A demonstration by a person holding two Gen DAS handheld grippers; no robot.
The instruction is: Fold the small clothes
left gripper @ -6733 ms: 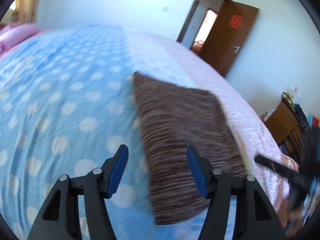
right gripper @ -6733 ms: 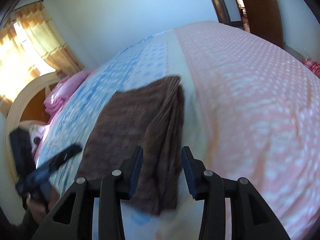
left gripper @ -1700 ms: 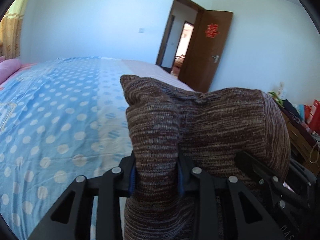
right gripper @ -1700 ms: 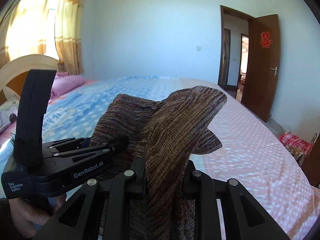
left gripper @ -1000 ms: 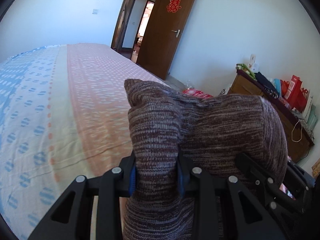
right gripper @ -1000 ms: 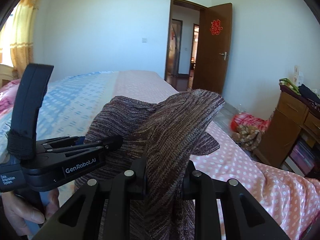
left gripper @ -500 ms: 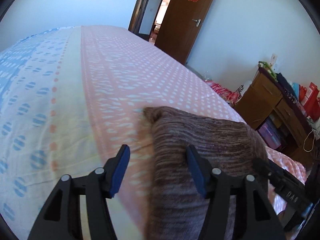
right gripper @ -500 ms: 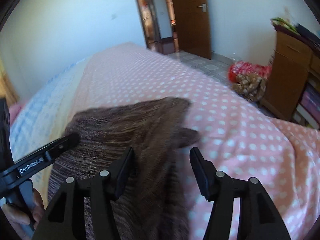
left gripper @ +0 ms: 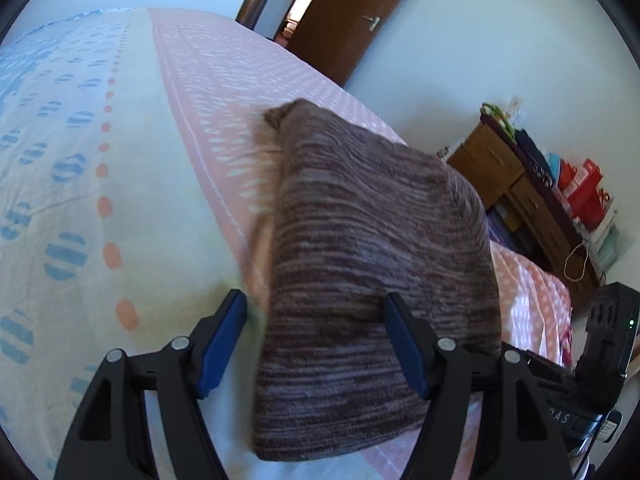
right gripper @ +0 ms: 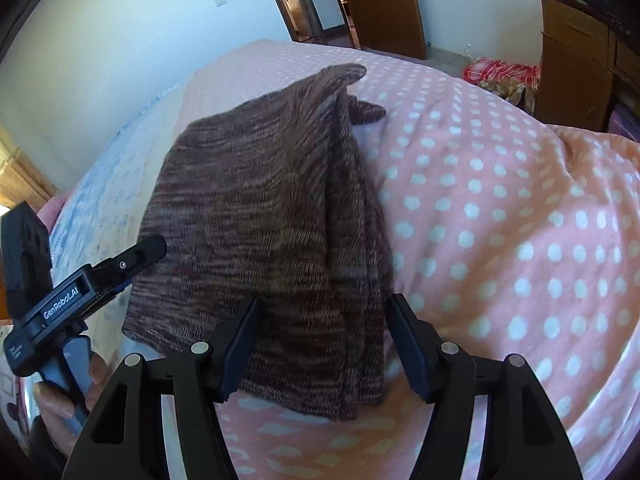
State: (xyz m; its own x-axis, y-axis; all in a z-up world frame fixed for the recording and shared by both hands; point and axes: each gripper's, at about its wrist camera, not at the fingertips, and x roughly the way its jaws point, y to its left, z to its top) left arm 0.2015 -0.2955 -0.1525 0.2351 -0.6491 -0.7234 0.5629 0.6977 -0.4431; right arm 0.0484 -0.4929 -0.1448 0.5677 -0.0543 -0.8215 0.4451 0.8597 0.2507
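A folded brown striped knit garment (left gripper: 372,264) lies on the pink part of the bedspread (left gripper: 224,64). It also shows in the right wrist view (right gripper: 264,216), with a small flap sticking out at its far end. My left gripper (left gripper: 316,340) is open, its blue pads on either side of the garment's near left corner. My right gripper (right gripper: 322,344) is open over the garment's near right edge. Neither holds the cloth. The left gripper's body (right gripper: 80,284) shows at the left of the right wrist view.
The bedspread turns cream and blue with dots to the left (left gripper: 48,128) and pink with white dots to the right (right gripper: 520,216). A wooden dresser (left gripper: 516,184) with bags stands beyond the bed. A brown door (right gripper: 380,4) stands open. Red cloth (right gripper: 500,72) lies on the floor.
Both grippers carried the folded garment from the blue side of the bed to the pink side, set it down and opened. They have since drawn back a little.
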